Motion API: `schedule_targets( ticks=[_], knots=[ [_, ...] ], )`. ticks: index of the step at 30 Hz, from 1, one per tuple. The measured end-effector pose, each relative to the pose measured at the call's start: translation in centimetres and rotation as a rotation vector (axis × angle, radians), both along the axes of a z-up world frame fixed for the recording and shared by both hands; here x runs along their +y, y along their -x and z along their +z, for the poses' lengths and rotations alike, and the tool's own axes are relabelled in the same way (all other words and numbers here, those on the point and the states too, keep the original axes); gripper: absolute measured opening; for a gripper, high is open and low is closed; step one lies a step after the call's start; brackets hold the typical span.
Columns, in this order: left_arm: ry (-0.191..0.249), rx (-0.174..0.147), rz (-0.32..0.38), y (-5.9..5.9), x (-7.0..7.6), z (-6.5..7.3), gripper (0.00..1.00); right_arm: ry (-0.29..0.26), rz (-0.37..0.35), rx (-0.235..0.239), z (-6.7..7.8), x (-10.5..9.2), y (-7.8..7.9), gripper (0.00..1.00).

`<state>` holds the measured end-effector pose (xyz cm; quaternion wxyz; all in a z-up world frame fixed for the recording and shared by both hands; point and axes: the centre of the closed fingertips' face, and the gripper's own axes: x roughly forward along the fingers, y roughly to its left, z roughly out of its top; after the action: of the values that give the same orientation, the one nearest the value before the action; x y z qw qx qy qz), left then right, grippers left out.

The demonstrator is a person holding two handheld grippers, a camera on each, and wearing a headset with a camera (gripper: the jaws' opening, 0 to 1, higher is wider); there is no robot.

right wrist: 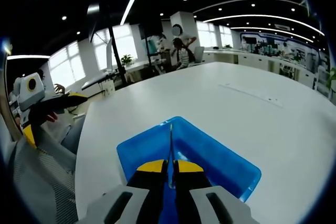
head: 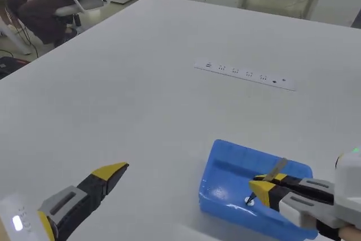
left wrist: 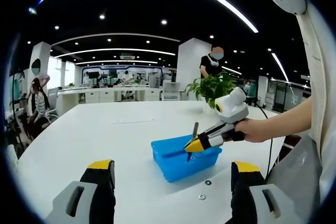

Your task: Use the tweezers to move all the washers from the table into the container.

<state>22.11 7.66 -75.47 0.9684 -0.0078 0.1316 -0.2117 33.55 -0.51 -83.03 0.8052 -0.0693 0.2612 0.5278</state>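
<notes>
Now, on the left, your left gripper [head: 117, 169] hangs low over the bare counter [head: 141, 88], well apart from the work. Its fingers [left wrist: 100, 169] are spread wide and hold nothing, so I think it is just waiting out of the way.

Next, two small washers [left wrist: 208, 182] lie flat on the counter, just beside the near wall of the blue container [left wrist: 169, 169]. They are not in yet, so the job is not done.

Farther right, your right gripper [head: 260, 186] is above the container. Its fingers are pressed tight on the thin metal tweezers [head: 278, 169], and that squeeze is what holds the tweezers steady. The tweezers point down into the container, likely so a washer can drop inside and not roll off the counter. A tiny pale thing sits at the tip, but it is too small to say if it is a washer.
</notes>
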Motion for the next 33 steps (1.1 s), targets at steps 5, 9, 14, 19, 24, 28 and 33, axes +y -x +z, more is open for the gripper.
schedule_targets(
  ticks=[5, 9, 14, 19, 24, 28, 33],
  knots=[
    [0.002, -0.003, 0.0, 0.0, 0.1, 0.0, 0.93, 0.008, 0.01, -0.02, -0.1, 0.2, 0.0, 0.03],
    [0.003, -0.005, 0.001, -0.1, 0.1, 0.1, 0.93, 0.015, 0.019, -0.019, -0.1, 0.2, -0.1, 0.04],
    [0.005, -0.01, 0.007, -0.2, 0.2, 0.2, 0.93, 0.013, 0.021, -0.015, -0.2, 0.3, -0.1, 0.04],
    [0.004, -0.013, 0.006, -0.2, 0.2, 0.2, 0.93, 0.003, 0.011, -0.024, 0.1, 0.2, 0.0, 0.04],
    [0.005, -0.015, 0.005, -0.2, 0.2, 0.2, 0.93, -0.035, -0.004, -0.027, 1.2, 0.2, -0.1, 0.04],
    [0.004, -0.014, 0.003, -0.2, 0.1, 0.2, 0.93, -0.06, -0.017, -0.03, 2.2, 0.2, -0.1, 0.04],
    [-0.003, -0.01, -0.002, -0.1, 0.0, 0.2, 0.93, -0.101, -0.03, -0.024, 3.4, 0.2, 0.0, 0.04]
  ],
)
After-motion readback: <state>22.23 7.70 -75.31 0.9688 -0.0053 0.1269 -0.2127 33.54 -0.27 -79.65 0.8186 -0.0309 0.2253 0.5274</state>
